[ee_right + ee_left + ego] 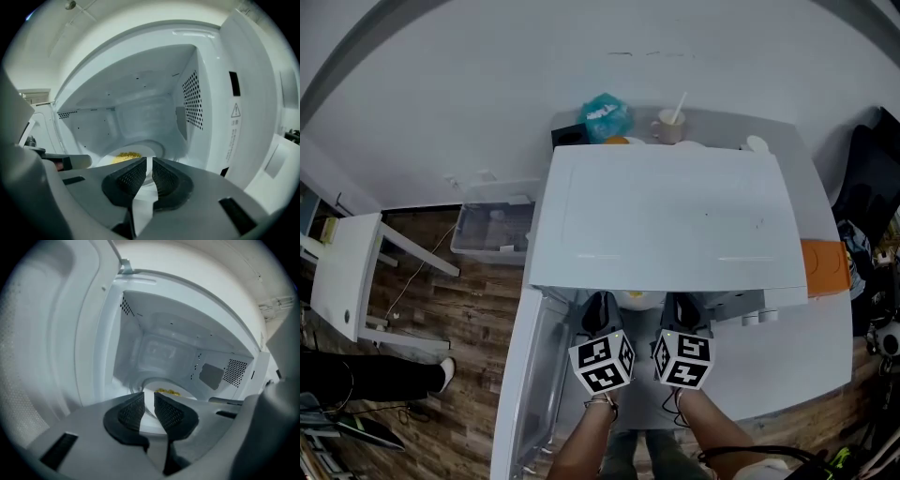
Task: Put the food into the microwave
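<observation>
Right tool pinches the white plate by its rim, with the yellow food heaped on it, inside the open microwave.

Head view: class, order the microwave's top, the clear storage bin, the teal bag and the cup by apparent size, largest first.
1. microwave's top
2. clear storage bin, though it sits farther away, on the floor
3. teal bag
4. cup

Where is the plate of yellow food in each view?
Head view: plate lower centre, just under the microwave front edge.
Left gripper view: plate lower centre, above the jaws.
Right gripper view: plate lower centre-left, above the jaws.
Shared landmark: the open microwave.
</observation>
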Tool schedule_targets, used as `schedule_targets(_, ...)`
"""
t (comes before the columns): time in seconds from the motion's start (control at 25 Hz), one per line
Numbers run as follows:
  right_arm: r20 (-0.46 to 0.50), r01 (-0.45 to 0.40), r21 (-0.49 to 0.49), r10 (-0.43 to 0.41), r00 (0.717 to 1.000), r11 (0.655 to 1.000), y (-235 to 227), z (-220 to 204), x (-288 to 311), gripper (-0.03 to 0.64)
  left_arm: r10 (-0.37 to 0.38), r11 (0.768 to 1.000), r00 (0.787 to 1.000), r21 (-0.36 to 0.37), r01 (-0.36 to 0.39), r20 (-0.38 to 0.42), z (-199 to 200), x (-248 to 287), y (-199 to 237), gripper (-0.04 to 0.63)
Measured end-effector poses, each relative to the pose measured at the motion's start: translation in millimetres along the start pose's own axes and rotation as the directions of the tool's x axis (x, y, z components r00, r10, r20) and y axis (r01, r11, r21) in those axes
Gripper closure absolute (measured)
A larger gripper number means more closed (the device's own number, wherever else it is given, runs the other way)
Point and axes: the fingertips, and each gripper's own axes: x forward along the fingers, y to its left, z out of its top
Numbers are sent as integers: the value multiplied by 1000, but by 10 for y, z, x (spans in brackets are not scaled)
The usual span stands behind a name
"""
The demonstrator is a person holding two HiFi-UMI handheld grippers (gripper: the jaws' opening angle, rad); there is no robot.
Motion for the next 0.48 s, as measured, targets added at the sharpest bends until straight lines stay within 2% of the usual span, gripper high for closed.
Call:
schedule_targets(0.24,-25,-47,-46,46,999,998,101,-26,-262,569,-54,998,998,7,54,-19,-29,-302,-181,532)
schedule_targets(0.48,-55,-110,-116,105,993,987,241,-69,-626,577,-104,993,994,58,106,-28,-56,-689,-397,559)
